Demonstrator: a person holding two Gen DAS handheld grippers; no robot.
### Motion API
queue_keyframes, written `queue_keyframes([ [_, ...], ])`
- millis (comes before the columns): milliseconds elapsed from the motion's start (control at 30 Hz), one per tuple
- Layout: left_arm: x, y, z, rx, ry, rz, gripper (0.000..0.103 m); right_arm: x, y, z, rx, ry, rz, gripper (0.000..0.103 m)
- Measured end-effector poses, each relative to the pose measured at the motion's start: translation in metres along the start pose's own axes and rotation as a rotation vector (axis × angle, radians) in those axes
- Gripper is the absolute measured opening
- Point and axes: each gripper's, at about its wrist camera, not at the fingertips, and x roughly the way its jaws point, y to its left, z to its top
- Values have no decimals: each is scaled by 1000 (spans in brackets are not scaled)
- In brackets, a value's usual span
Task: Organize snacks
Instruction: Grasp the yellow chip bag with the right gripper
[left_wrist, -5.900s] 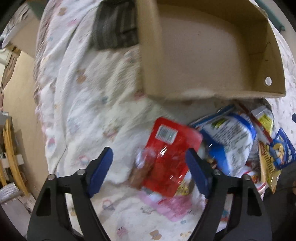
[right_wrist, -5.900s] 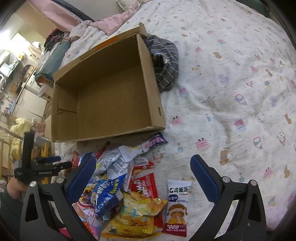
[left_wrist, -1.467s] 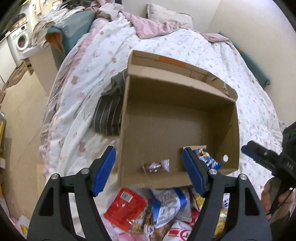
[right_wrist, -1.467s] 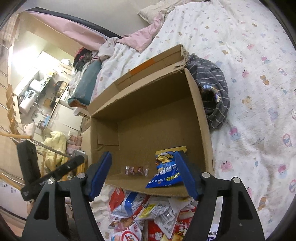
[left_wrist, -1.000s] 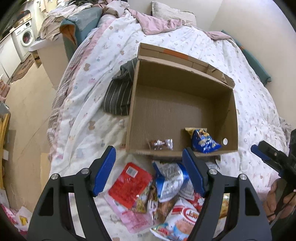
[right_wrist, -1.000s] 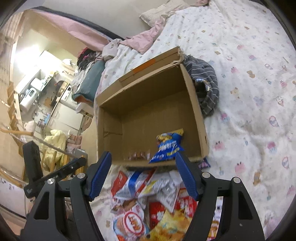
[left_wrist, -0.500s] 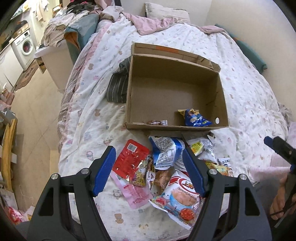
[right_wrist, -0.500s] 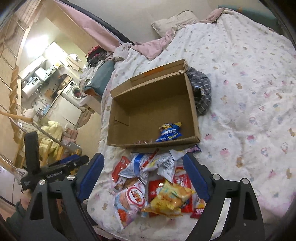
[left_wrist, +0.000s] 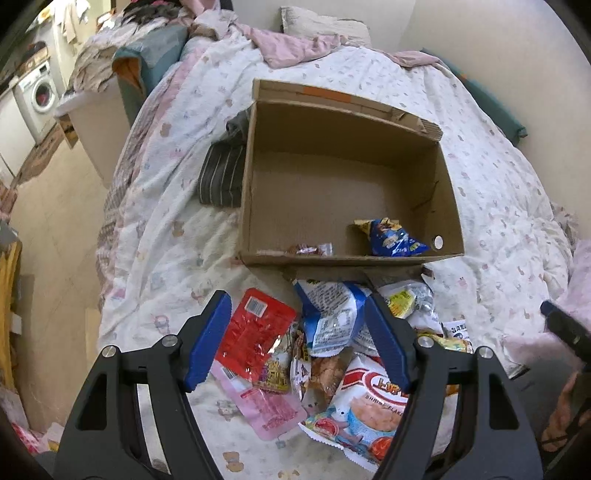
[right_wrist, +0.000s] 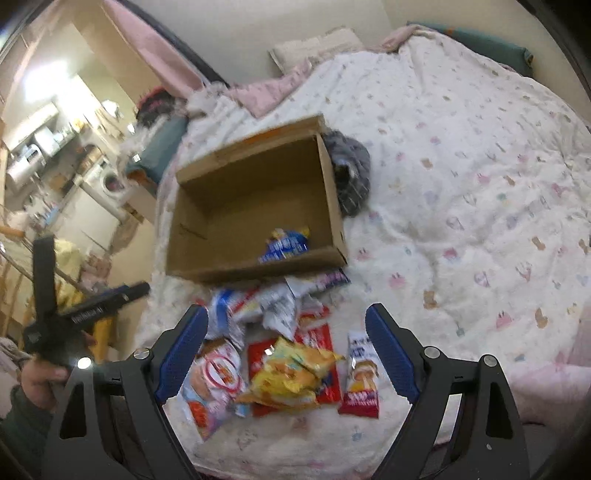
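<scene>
Two empty grippers held above a snack pile beside a cardboard box on a bed.

The bed's white printed quilt (left_wrist: 173, 236) carries an open cardboard box (left_wrist: 448, 184), with a grey striped garment (left_wrist: 221, 177) against its far-left corner. Inside the box, near its front wall, lie a blue chip bag (left_wrist: 393, 238) and a small clear-wrapped candy (left_wrist: 312, 249), apart from each other. The remaining snacks are heaped on the quilt just in front of the box: a shrimp flakes bag (left_wrist: 364, 402), a blue-and-white bag (left_wrist: 327, 314), a red foil pouch (left_wrist: 255, 332), a yellow bag (right_wrist: 291, 373) and a rice cake packet (right_wrist: 364, 380). The left gripper (left_wrist: 297, 339) and right gripper (right_wrist: 286, 350) hover over the heap, jaws spread, gripping nothing.
</scene>
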Motion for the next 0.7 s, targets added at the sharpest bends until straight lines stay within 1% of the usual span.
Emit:
queue_keyframes([
  [100,0,7,-7,-31,13,12,71,16,-2,-11,26,89,-12,90],
  [133,-1,10,-10,-42,21,6,71,22,-3,-16,43,119,-10,90],
  [300,-7,11,-26,-43,29,-2,71,41,-1,-30,69,210,-29,90],
  [467,-8,14,-37,-52,45,-31,71,41,2,-28,88,229,-39,90],
  [567,-12,16,-39,-45,25,-27,72,50,4,-27,89,269,-66,90],
  [600,-14,19,-39,-49,15,-20,76,57,6,-28,83,301,-71,90],
  [633,-16,21,-39,-55,7,-14,91,64,10,-30,76,331,-77,90],
  [667,-17,22,-39,-60,1,-11,99,72,13,-32,68,349,-81,90],
  [700,-18,24,-39,-64,-5,-10,100,79,15,-34,62,363,-88,90],
])
